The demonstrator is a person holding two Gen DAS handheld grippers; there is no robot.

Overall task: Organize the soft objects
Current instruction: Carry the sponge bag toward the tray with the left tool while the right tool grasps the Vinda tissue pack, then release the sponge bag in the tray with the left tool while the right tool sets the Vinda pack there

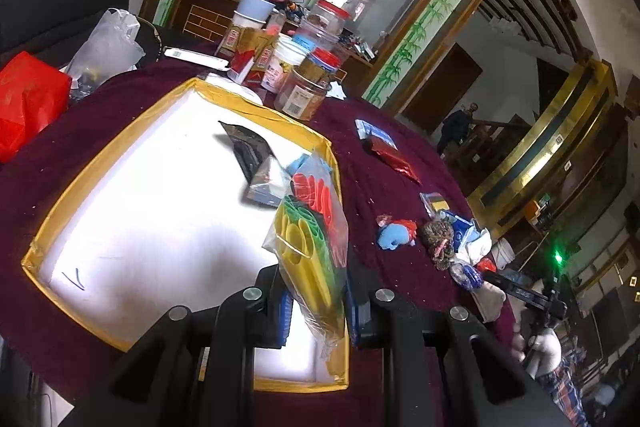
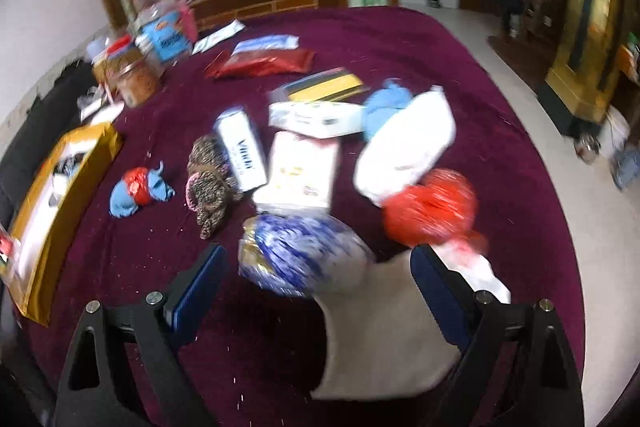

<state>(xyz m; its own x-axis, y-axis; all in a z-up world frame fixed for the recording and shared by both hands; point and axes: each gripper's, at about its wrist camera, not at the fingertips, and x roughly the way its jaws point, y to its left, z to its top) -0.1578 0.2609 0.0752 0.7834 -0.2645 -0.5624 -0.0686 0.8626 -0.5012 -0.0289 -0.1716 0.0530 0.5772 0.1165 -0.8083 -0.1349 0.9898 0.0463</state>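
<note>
Maroon cloth [image 2: 500,99]: your left gripper [image 1: 316,301] is pinching a crinkly, slippery bag [image 1: 310,231] above the box [image 1: 40,239]; right gripper [image 2: 316,287] gaping wide.

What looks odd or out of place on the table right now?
Hard items sit among the soft pile: a white carton leans on the knitted piece, and flat boxes overlap. The right view is motion-blurred.

Round worktop under a dark red cloth [image 2: 460,75], yellow-rimmed white tray [image 1: 52,223] at one side, jars [image 1: 304,95] and cartons at the far edge, red foil packet [image 2: 264,65], white boxes [image 2: 312,115], knitted brown sock [image 2: 208,175], blue-and-red cloth bundle [image 2: 138,193], blue patterned ball [image 2: 296,255].
</note>
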